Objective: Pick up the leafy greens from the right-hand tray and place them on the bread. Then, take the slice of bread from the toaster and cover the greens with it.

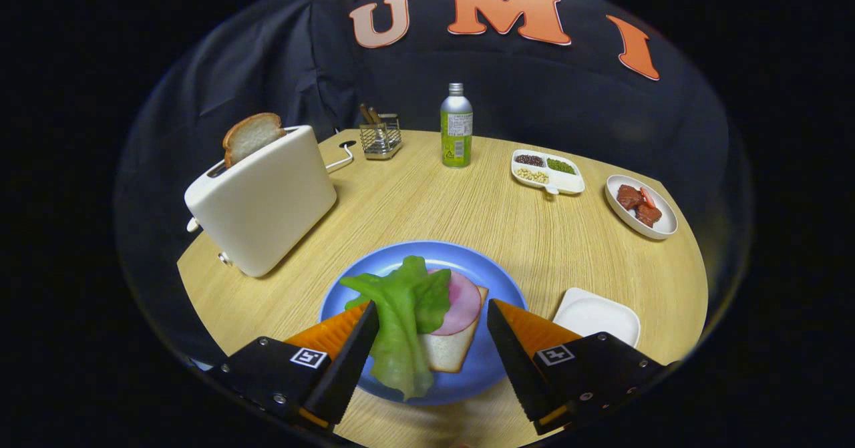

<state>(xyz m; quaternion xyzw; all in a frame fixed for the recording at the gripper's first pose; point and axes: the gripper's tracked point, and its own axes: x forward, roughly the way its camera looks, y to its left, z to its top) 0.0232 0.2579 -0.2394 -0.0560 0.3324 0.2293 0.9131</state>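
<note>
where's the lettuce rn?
Gripper view: lettuce lies on the ham and bread on the blue plate, between the open gripper's fingers, against the left one.

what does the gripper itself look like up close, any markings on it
The gripper has two wedge-shaped fingers tapering toward their tips, each on a blocky black mount with small silver screws. Each mount carries a square black-and-white fiducial tag on top. No cables or sleeve visible.
</note>
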